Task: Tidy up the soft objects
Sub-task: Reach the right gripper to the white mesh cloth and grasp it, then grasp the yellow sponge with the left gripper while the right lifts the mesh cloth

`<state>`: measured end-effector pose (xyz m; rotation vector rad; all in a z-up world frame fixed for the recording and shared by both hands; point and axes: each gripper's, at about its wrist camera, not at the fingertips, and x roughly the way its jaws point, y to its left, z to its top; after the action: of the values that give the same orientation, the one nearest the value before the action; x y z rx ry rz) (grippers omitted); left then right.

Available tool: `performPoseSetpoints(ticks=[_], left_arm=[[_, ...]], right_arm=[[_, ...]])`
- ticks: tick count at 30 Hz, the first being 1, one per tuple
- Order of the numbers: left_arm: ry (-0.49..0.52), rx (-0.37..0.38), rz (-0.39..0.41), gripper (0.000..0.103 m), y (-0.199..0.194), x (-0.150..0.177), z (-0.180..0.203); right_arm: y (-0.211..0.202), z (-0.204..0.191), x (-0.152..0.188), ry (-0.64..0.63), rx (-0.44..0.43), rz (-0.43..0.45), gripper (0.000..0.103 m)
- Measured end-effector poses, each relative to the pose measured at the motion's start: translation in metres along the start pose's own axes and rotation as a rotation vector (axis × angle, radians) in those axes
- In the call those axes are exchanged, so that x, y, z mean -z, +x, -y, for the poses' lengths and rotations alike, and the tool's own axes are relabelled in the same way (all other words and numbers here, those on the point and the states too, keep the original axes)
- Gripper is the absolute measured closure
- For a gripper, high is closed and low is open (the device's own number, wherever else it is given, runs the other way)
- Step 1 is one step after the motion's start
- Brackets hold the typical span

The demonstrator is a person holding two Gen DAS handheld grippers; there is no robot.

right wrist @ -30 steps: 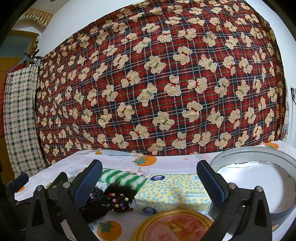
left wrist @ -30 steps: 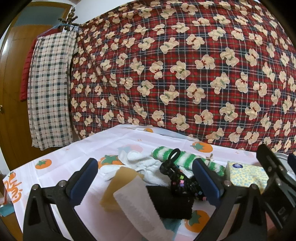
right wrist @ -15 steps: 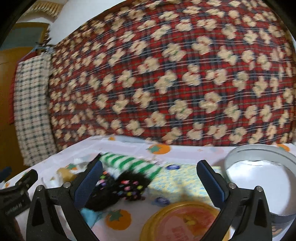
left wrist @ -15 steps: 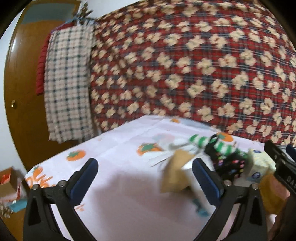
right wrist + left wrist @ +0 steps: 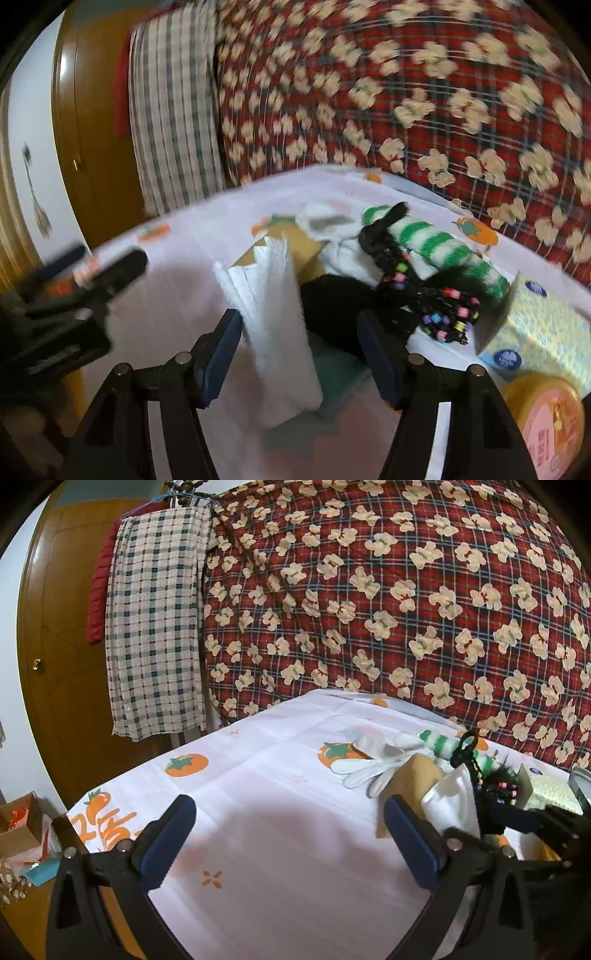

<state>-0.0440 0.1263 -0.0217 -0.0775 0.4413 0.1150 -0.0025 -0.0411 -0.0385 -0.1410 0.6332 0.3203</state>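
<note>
The right gripper (image 5: 299,354) is closing around a folded white cloth (image 5: 275,317) in the pile of soft things on the table's (image 5: 280,834) right side; its pads haven't pinched it. The left gripper (image 5: 290,843) gapes wide, empty, over bare tablecloth.

a red plaid blanket with cream bears (image 5: 406,602) hangs behind the table; beside it a checked cloth (image 5: 157,627) hangs on a wooden door (image 5: 62,657)

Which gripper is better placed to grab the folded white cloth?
Right. The right gripper has the white cloth between its closing jaws; the left gripper is open over bare tablecloth.
</note>
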Motion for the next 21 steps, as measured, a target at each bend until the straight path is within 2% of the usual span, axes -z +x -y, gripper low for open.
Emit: performPoseSetpoints(ticks=[1,3,7,10,13,16,18,21], left_arm=[[0.0,-0.002,0.0,0.0,0.001,-0.001,-0.001],[-0.003,-0.006,0.0,0.0,0.001,-0.002,-0.002],[-0.004,0.018,-0.029,0.0,0.005,-0.003,0.002],[0.004,0.063,-0.045,0.0,0.006,-0.004,0.008],[0.023,0.098,-0.044,0.0,0.006,-0.008,0.019],[0.048,0.175,-0.062,0.0,0.011,-0.014,0.036],[0.069,0.207,-0.085,0.0,0.021,-0.018,0.051],[0.104,0.204,-0.118,0.0,0.034,-0.023,0.07]], right_arm=[[0.005,-0.005,0.0,-0.02,-0.002,-0.018,0.054],[0.007,-0.008,0.0,-0.038,-0.021,-0.04,0.072],[-0.001,-0.002,0.002,-0.034,-0.058,-0.037,0.088],[-0.018,0.012,0.002,0.033,-0.128,-0.007,0.088],[-0.046,0.032,-0.005,0.124,-0.191,0.09,0.088],[-0.068,0.056,-0.004,0.195,-0.239,0.152,0.088],[-0.076,0.068,0.0,0.217,-0.224,0.174,0.088],[-0.089,0.084,0.004,0.227,-0.152,0.216,0.088]])
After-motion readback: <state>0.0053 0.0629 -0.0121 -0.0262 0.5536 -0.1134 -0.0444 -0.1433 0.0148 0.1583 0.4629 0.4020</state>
